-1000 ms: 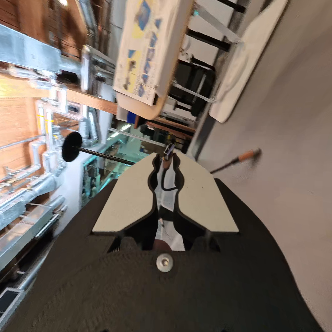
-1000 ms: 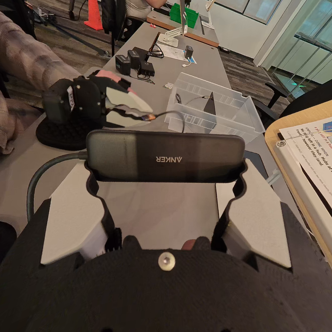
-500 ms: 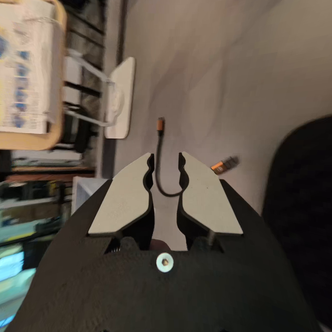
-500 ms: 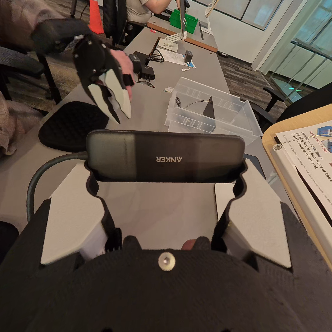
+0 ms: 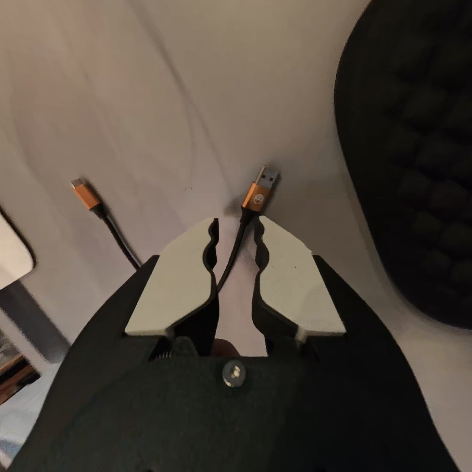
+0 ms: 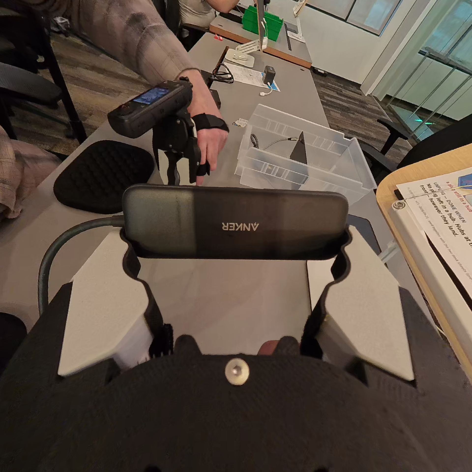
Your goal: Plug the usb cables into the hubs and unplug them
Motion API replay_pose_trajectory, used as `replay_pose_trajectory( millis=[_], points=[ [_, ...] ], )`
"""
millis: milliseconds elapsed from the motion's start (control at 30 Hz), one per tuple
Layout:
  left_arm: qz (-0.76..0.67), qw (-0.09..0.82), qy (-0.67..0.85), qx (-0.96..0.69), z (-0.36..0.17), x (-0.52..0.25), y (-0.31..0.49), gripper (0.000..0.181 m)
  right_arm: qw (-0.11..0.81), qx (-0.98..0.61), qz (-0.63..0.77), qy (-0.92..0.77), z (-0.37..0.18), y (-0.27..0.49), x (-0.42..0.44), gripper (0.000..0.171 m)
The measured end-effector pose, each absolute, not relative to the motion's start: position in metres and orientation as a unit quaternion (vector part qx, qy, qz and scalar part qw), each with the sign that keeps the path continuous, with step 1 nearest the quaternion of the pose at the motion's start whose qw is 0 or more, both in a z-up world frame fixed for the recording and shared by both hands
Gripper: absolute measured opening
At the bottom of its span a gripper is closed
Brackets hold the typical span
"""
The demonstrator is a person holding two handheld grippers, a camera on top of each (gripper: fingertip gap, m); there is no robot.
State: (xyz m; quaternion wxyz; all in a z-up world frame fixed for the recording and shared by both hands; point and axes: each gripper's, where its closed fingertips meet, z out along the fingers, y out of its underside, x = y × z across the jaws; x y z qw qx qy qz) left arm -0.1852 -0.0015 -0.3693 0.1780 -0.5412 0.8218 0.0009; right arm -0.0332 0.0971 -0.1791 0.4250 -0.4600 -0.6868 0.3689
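The right tongs clamp the dark hub at frame centre. The left tongs gape apart above the table, the orange-ended usb cable lying loose between their tips.

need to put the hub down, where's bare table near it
Bare grey table lies directly under the hub, between the right tool's fingers. Also bare: the strip between black pad and clear bin, though the left tool hovers there, cable ends below.
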Motion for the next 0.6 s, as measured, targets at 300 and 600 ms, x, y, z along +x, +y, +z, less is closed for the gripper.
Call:
replay_pose_trajectory(
  millis=[300, 600],
  points=[
    [-0.076, 0.228, 0.766, -0.597, -0.373, -0.163, 0.008, 0.004, 0.413, -0.469, 0.372, -0.686, -0.189, 0.102, -0.035, 0.152],
    [-0.147, 0.24, 0.601, -0.749, -0.362, -0.132, 0.027, 0.004, 0.383, -0.485, 0.362, -0.698, -0.214, 0.105, -0.045, 0.152]
  ],
)
